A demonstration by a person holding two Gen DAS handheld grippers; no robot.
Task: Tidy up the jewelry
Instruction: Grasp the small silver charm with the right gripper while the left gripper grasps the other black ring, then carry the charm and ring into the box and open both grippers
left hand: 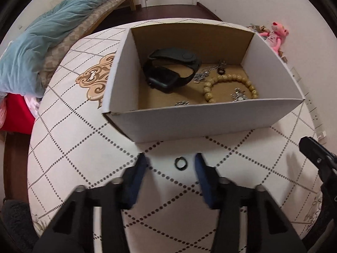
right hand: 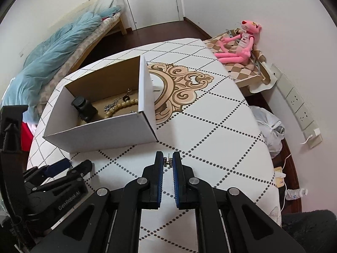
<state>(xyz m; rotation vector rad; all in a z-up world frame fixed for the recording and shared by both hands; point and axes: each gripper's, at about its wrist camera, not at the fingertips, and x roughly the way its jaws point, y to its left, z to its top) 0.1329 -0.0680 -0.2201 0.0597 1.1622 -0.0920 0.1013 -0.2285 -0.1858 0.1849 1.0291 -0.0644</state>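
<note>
An open cardboard box stands on the white patterned table. Inside lie a black smartwatch, a wooden bead bracelet and silver chains. A small black ring lies on the table in front of the box, between the open fingers of my left gripper. My right gripper is shut on a small silver earring, just above the table right of the box. The left gripper also shows in the right wrist view.
A pink plush toy sits on a checked cloth at the table's far right. A bed with a blue blanket lies to the left. A white plastic bag and wall sockets are on the right.
</note>
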